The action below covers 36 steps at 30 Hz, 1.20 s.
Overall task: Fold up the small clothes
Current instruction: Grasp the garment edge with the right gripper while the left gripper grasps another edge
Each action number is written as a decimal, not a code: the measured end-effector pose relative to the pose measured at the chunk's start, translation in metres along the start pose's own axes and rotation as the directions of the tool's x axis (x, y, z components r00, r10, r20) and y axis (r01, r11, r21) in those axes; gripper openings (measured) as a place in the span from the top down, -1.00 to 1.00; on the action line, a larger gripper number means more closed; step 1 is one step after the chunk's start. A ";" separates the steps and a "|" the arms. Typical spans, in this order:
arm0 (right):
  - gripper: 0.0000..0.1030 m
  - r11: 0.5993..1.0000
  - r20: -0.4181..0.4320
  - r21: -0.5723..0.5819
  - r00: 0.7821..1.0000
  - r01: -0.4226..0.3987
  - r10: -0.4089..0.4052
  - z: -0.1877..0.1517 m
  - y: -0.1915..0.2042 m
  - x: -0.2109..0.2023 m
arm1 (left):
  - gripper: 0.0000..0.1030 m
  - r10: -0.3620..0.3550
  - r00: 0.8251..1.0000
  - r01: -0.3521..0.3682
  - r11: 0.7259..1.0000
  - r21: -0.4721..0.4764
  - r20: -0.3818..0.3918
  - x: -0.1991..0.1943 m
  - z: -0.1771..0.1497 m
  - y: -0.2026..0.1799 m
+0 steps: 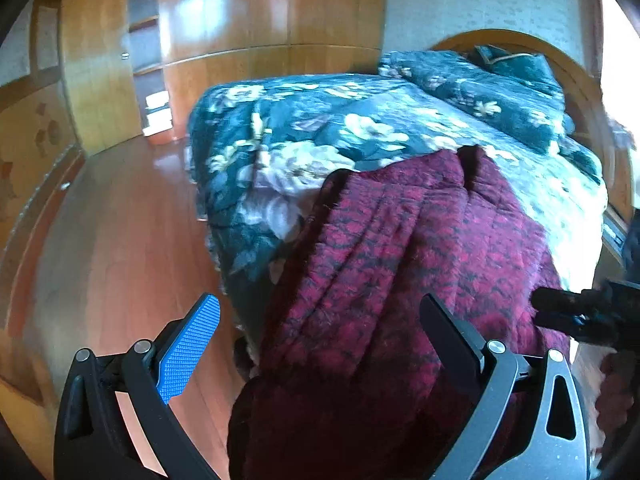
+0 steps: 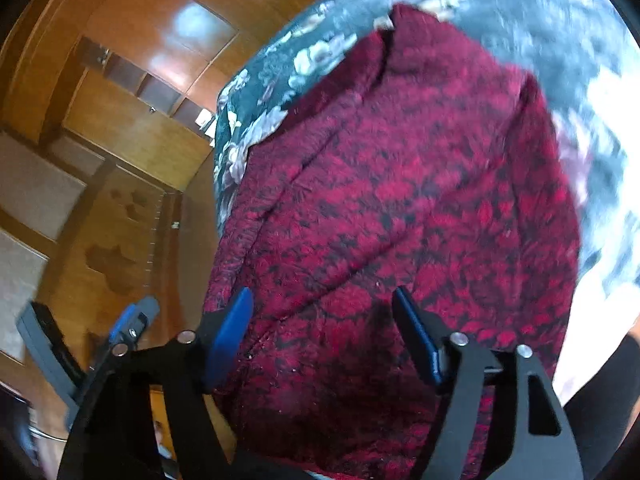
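we see a bed covered by a dark teal quilt with white flowers (image 1: 360,120), standing on a glossy reddish wooden floor (image 1: 120,240) beside orange-brown wooden wardrobe panels (image 1: 240,8). a crimson and black patterned knit garment (image 2: 400,200) lies on the near corner of the quilt, its lower edge hanging over the bed's side. we hold the left gripper (image 1: 320,320) with its blue-padded fingers spread wide, the garment between them. we hold the right gripper (image 2: 324,312) likewise spread wide over the garment, clamping nothing.
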State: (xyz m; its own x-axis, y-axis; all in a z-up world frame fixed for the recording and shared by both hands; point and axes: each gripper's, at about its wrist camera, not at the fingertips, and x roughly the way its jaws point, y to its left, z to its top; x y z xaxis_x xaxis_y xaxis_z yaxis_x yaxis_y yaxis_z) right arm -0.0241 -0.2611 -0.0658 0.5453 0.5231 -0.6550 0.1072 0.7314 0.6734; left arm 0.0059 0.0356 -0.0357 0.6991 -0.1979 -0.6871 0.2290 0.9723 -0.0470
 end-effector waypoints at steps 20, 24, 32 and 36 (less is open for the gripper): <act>0.78 0.986 0.038 -0.163 0.999 -0.023 0.030 0.045 0.013 -0.020 | 0.91 -0.212 0.959 0.240 0.960 0.142 -0.189 0.043 -0.010 -0.026; 0.80 0.988 0.141 -0.156 0.990 0.004 0.018 0.057 0.001 -0.058 | 1.00 -0.161 0.971 0.183 0.976 0.114 -0.174 0.046 0.007 -0.008; 0.80 0.993 0.371 0.016 0.921 0.120 -0.118 0.118 -0.070 -0.148 | 1.00 -0.144 0.983 0.154 0.984 0.089 -0.110 0.047 0.057 0.000; 0.09 0.967 0.401 0.212 0.890 0.140 -0.216 0.153 -0.142 -0.173 | -0.49 -0.178 0.976 0.194 0.972 0.129 -0.124 0.057 0.053 -0.030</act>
State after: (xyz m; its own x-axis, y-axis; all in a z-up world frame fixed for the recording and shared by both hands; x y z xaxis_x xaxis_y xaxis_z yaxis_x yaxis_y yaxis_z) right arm -0.0061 -0.5221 0.0047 0.7958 0.1316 -0.5911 0.3563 0.6875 0.6327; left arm 0.0748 -0.0113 -0.0345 0.5573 -0.3508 -0.7526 0.4457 0.8911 -0.0853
